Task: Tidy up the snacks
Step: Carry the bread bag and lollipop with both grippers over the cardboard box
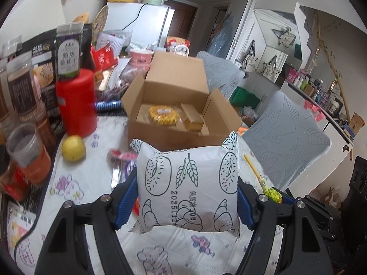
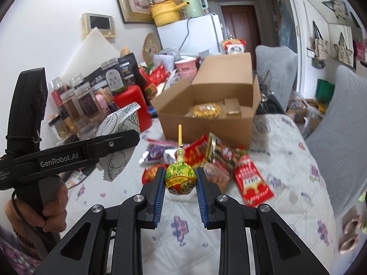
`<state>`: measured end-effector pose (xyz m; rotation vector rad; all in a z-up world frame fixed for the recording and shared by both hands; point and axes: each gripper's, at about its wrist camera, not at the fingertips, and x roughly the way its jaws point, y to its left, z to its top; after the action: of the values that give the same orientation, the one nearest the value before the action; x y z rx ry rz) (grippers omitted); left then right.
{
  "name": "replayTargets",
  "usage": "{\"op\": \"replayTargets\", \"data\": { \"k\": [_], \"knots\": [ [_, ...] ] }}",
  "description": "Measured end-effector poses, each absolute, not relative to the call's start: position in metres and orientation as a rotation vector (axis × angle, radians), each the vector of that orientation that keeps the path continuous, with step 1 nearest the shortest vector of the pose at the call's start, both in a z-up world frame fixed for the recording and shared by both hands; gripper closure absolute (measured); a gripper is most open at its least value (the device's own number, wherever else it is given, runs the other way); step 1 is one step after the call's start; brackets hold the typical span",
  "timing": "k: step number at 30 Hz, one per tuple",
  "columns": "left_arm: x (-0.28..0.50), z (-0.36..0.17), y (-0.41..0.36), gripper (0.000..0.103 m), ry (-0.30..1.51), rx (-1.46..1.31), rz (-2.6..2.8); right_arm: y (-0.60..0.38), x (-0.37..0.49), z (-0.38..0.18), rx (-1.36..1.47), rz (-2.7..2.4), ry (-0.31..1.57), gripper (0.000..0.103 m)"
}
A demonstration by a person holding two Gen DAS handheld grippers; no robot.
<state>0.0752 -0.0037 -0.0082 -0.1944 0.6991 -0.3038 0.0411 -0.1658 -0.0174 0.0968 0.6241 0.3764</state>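
My left gripper (image 1: 187, 197) is shut on a white bread packet (image 1: 188, 188) printed with green pastry drawings, held above the table in front of the open cardboard box (image 1: 183, 112). The box holds a yellow snack (image 1: 163, 114) and a small gold box (image 1: 192, 116). My right gripper (image 2: 181, 181) is shut on a lollipop (image 2: 180, 177) with a yellow-green wrapper, stick pointing up. The left gripper and its packet (image 2: 119, 142) show at the left of the right wrist view. Loose red snack packets (image 2: 229, 160) lie on the table before the box (image 2: 211, 114).
A red bottle (image 1: 76, 105), a lemon (image 1: 73, 147), jars and snack bags (image 1: 23, 96) crowd the table's left. Grey-covered chairs (image 1: 286, 137) stand at the right. A white fridge (image 2: 190, 34) with a yellow pot and green kettle is behind.
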Motion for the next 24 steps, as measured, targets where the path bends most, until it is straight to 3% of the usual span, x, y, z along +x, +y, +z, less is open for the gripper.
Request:
{"op": "replayTargets", "data": {
  "k": [24],
  "knots": [
    [0.170, 0.048, -0.018, 0.029, 0.552, -0.153, -0.285, -0.176, 0.138, 0.042, -0.012, 0.356, 0.468, 0.077]
  ]
}}
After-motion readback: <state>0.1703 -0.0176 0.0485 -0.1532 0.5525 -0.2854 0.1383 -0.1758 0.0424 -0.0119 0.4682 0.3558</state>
